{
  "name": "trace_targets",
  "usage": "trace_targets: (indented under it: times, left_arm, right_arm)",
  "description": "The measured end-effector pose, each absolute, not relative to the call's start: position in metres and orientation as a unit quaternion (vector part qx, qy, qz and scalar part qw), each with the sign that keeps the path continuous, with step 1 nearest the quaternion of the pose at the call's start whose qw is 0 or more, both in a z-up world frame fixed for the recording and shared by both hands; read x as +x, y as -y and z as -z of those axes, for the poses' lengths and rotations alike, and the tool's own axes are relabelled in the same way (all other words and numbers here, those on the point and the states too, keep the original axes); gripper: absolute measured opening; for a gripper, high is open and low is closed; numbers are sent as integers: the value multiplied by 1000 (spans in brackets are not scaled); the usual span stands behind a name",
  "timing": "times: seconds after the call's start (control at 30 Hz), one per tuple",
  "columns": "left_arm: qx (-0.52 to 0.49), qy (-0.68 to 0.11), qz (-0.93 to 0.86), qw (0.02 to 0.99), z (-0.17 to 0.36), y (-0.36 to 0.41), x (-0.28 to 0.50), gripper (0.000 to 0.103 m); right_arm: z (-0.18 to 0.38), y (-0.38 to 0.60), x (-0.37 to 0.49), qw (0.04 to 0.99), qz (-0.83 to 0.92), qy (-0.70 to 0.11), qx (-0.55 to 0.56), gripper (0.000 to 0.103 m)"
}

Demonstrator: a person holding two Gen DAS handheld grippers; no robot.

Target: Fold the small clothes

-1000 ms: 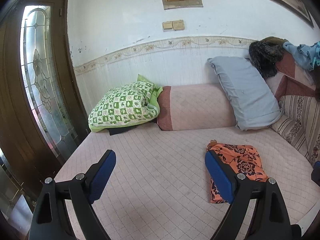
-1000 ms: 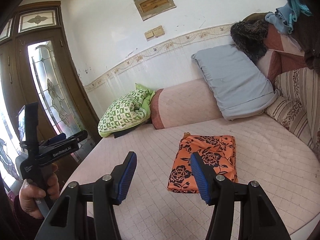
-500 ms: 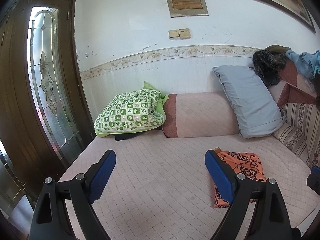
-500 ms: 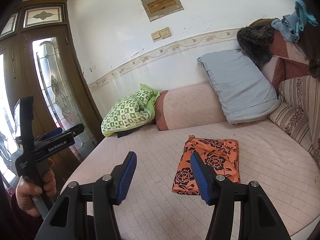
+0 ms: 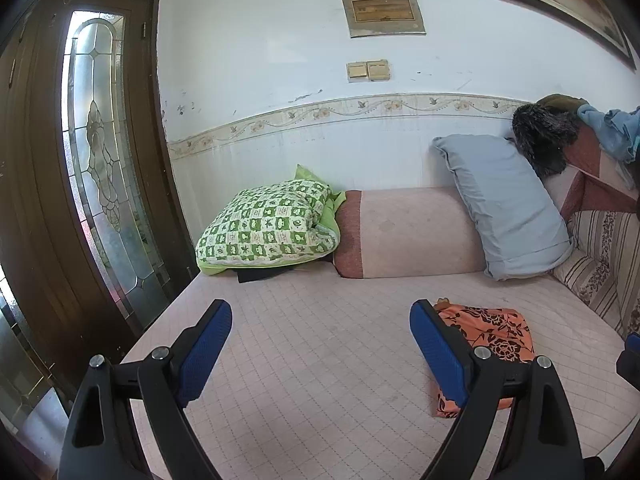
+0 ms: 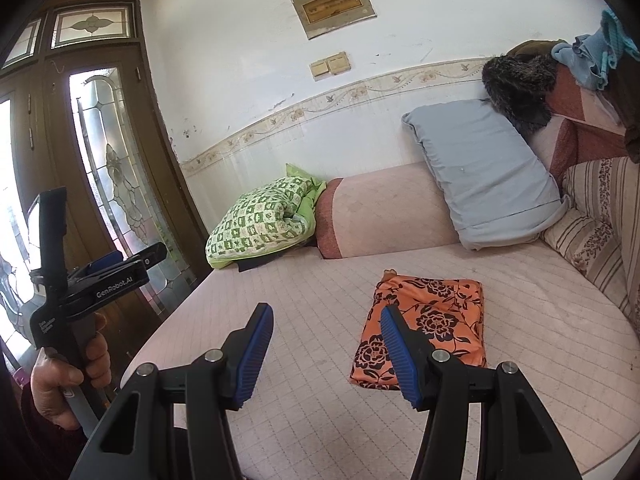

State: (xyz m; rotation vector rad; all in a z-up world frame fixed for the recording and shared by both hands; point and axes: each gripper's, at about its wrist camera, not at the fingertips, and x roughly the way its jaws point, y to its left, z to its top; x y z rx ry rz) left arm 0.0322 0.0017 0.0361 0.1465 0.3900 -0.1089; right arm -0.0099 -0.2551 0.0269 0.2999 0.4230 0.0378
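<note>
A small orange garment with a black flower print [image 6: 428,324] lies folded flat on the pink quilted bed [image 6: 320,288]. It also shows in the left wrist view [image 5: 496,336], partly behind my right-hand finger. My left gripper [image 5: 320,348] is open and empty, held above the bed, left of the garment. My right gripper [image 6: 326,348] is open and empty, above the bed's near side, with its right finger in front of the garment. The left gripper also shows at the left edge of the right wrist view [image 6: 116,264], held in a hand.
A green checked pillow [image 5: 268,228], a pink bolster [image 5: 404,232] and a grey pillow [image 5: 504,204] line the wall. Striped cushions and piled clothes [image 6: 592,52] sit at the right. A wooden door with glass panels [image 5: 96,160] stands at the left.
Both grippers have pulled back and risen from the bed. The folded garment lies where it was and looks smaller in both views. Both stay open.
</note>
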Motion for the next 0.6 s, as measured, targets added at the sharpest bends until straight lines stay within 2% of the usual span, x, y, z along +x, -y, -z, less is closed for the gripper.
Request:
trace_targets:
  times: [0.6]
  left_arm:
    - [69, -202, 49, 976, -31, -5, 36, 91]
  right_arm:
    - [-28, 253, -12, 966, -21, -208, 151, 59]
